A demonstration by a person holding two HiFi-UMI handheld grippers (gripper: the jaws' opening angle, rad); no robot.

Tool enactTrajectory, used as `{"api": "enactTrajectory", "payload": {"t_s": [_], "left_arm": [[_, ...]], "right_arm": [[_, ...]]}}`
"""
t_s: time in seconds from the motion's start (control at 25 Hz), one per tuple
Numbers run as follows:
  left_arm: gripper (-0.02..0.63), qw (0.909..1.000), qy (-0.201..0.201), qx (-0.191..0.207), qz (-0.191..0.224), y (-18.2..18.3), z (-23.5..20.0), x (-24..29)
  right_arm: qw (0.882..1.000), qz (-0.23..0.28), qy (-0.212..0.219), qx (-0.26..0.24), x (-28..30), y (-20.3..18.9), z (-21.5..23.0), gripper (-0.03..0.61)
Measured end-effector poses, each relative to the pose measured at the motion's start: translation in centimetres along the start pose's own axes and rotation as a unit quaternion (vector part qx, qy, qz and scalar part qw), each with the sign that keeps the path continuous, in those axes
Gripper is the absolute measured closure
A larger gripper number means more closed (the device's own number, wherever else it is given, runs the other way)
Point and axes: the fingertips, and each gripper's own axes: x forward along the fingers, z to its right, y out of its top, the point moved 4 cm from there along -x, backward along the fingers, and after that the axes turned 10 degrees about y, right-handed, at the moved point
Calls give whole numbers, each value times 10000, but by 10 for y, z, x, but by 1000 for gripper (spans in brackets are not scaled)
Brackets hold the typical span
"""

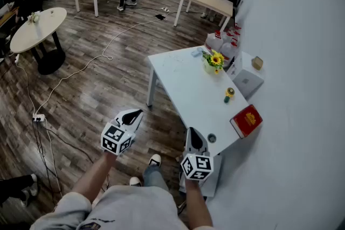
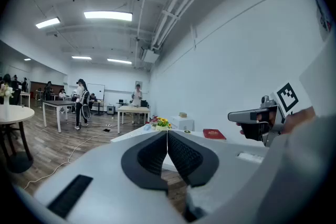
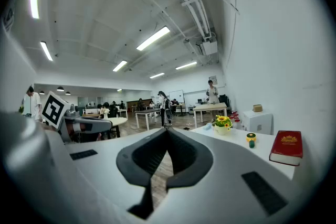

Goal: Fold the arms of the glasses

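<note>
Holding the left gripper [image 1: 136,113] and the right gripper [image 1: 192,133] out in front, roughly level, at the near end of the white worktop [image 1: 178,81]. Pressing both pairs of jaws fully together, pad against pad, gripping nothing in either gripper view. Hovering with the right gripper just beside the worktop's near left edge, close to a small dark round thing [image 1: 212,138] on the surface. Hanging the left gripper further left over the wooden floor [image 1: 97,89], apart from the worktop.

Facing, on the worktop, a red book [image 1: 246,121] at the near right edge, a small yellow-and-green object [image 1: 229,93] midway, a pot of yellow flowers [image 1: 214,60] toward the far end, and a small pale-blue thing [image 1: 197,53] just beside the pot.

Not managing to pick out the glasses at this size. Possibly looking at them in that pale-blue thing, but too small to tell.
</note>
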Motion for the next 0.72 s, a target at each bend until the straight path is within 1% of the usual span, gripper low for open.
{"api": "enactTrajectory", "payload": {"t_s": [0.04, 0.24, 0.44, 0.48, 0.52, 0.6, 0.68, 0.72], "left_arm": [[607, 10000, 8, 2, -6, 0, -2, 3], [607, 10000, 9, 5, -39, 0, -10, 14], [604, 9998, -65, -12, -165, -4, -19, 38], [590, 9998, -60, -36, -173, -5, -22, 44], [546, 9998, -54, -72, -179, -6, -25, 51], [429, 9997, -22, -123, -202, -8, -31, 64], [373, 9996, -27, -145, -222, -9, -36, 78], [354, 9996, -73, -162, -221, -8, -38, 86]], "right_arm": [[10000, 69, 35, 45, 5, 1, 2, 586], [9995, 221, 137, 155, 24, 3, 8, 531], [9992, 235, 241, 228, 52, 3, 21, 447], [9991, 214, 257, 251, 59, 2, 25, 430], [9991, 188, 267, 275, 66, 1, 30, 416], [9990, 144, 284, 324, 79, -1, 38, 399], [9989, 112, 294, 344, 92, -1, 48, 390], [9989, 102, 296, 355, 99, -1, 54, 385]]}}
